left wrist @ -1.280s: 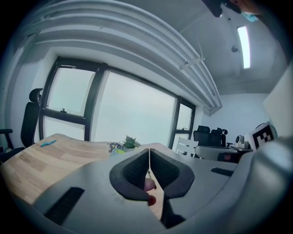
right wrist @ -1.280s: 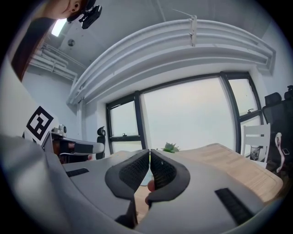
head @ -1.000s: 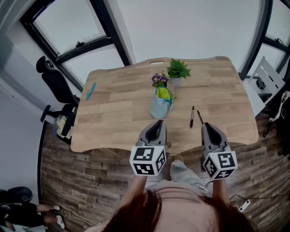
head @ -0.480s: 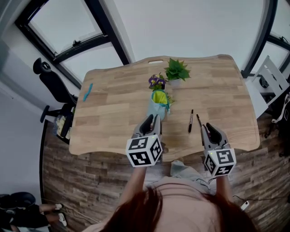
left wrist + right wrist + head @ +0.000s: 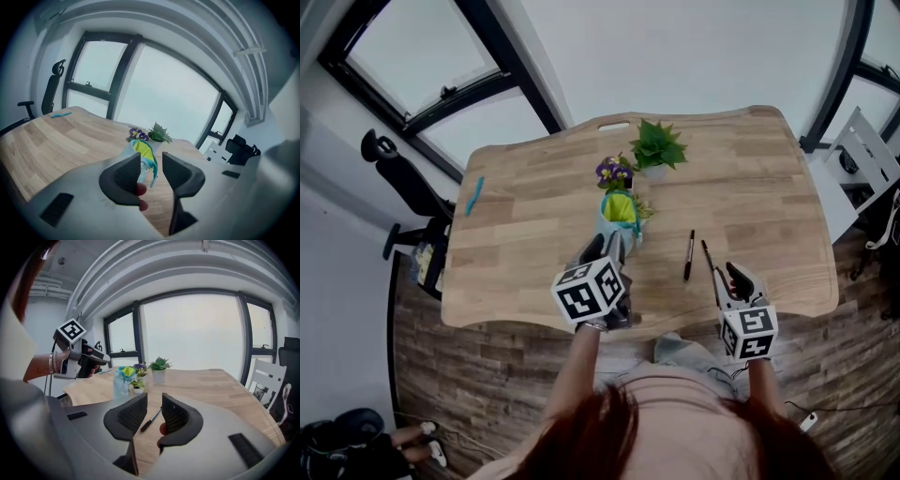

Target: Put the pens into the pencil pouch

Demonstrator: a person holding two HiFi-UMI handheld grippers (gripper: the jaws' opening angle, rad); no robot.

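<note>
Left gripper (image 5: 602,249) near pouch (image 5: 619,217), jaws just opened, empty, right gripper (image 5: 733,276) at near right beside pens (image 5: 688,255), jaws just opened, nothing gripped

A wooden desk (image 5: 525,234) carries a light blue pencil pouch (image 5: 619,221) near its middle, with yellow-green lining showing at the open mouth. Toward the far edge stand a purple-flowered pot (image 5: 614,172) and a green plant (image 5: 654,147). Between the pouch and the right edge lie a black pen (image 5: 688,255) and, slightly apart, a second pen (image 5: 709,258). A teal object (image 5: 473,196) lies near the left edge.

The left gripper (image 5: 605,248) reaches in from the near edge to just beside the pouch. The right gripper (image 5: 733,275) sits at the near edge beside the second pen. Both sets of jaws have just been opening, with nothing between them.
</note>
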